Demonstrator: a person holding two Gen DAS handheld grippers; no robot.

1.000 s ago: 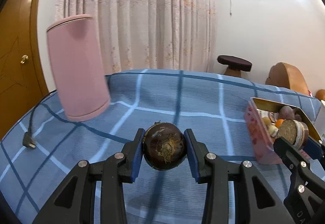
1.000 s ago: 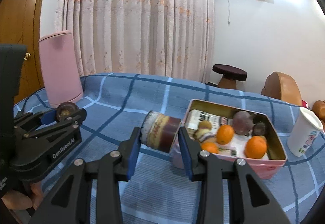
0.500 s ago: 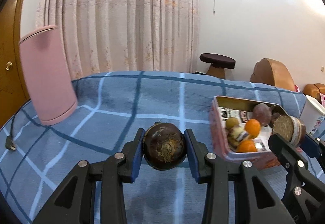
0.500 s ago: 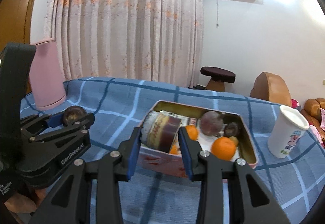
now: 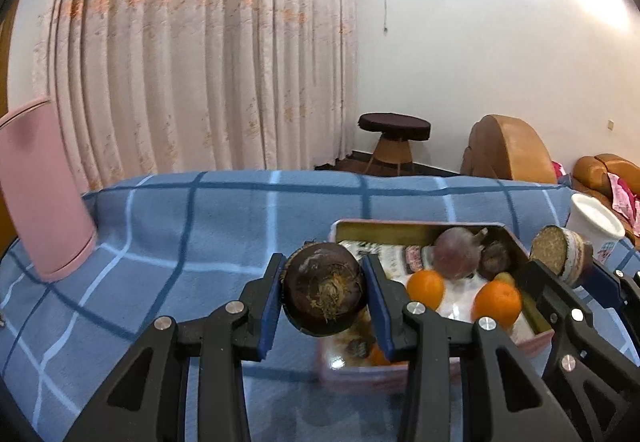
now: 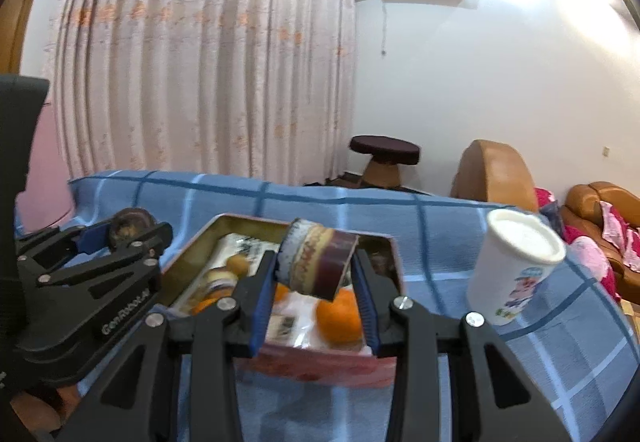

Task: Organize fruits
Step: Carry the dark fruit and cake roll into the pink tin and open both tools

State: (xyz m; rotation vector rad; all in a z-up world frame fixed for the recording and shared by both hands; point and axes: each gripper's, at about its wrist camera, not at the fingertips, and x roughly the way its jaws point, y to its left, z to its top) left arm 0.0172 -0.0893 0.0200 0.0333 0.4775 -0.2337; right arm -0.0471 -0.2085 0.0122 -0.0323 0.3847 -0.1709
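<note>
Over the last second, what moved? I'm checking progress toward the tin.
Both grippers swung right, over the pink rectangular tin. The left gripper still clamps the dark round fruit; the right gripper still holds the brown-banded cylindrical piece. Oranges unmoved; nothing released.

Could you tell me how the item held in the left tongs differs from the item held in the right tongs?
The dark round fruit in the left tongs is a plain brown-black ball with dry fibres on its face; the cut banded piece in the right tongs is a short cylinder with cream, tan and maroon bands. The fruit looks whole, while the banded piece shows a flat cut end. Both are clamped between blue pads above the tin.
</note>
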